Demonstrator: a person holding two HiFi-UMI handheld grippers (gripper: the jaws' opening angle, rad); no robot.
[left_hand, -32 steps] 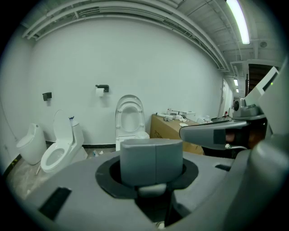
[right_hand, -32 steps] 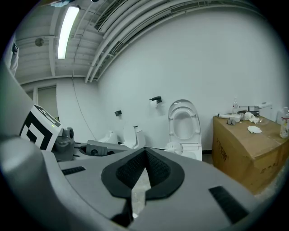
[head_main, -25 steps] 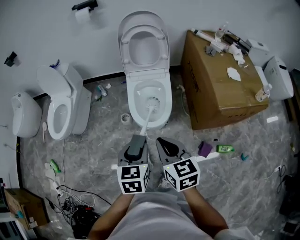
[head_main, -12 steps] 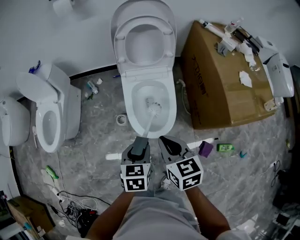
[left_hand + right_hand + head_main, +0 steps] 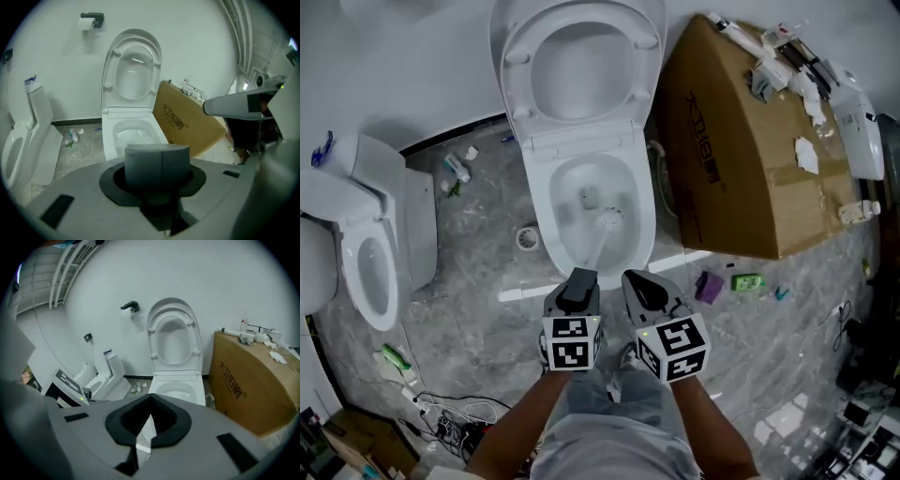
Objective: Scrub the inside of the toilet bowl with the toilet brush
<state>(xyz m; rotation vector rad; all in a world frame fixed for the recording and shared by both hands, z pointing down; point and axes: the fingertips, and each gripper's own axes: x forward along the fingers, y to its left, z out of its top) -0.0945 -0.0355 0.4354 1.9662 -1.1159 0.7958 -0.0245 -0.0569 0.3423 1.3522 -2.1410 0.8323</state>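
your left gripper (image 5: 578, 284) is clamped on the grey top end of the toilet brush (image 5: 596, 242); gripping it that high lets the long handle reach over the front rim while you stand back; the bristle head (image 5: 608, 221) sits low inside the toilet bowl (image 5: 542, 211), just right of the drain hole and, as far as i can judge, against the porcelain, so the scrubbing looks under way; the seat and lid (image 5: 581, 56) stand raised against the wall, leaving the bowl open to the brush; your right gripper (image 5: 639, 284) hangs just beside the left, jaws together on nothing, probably parked out of the handle's way; the cardboard box (image 5: 741, 159) crowds the bowl's right side, so take care with wide strokes there.
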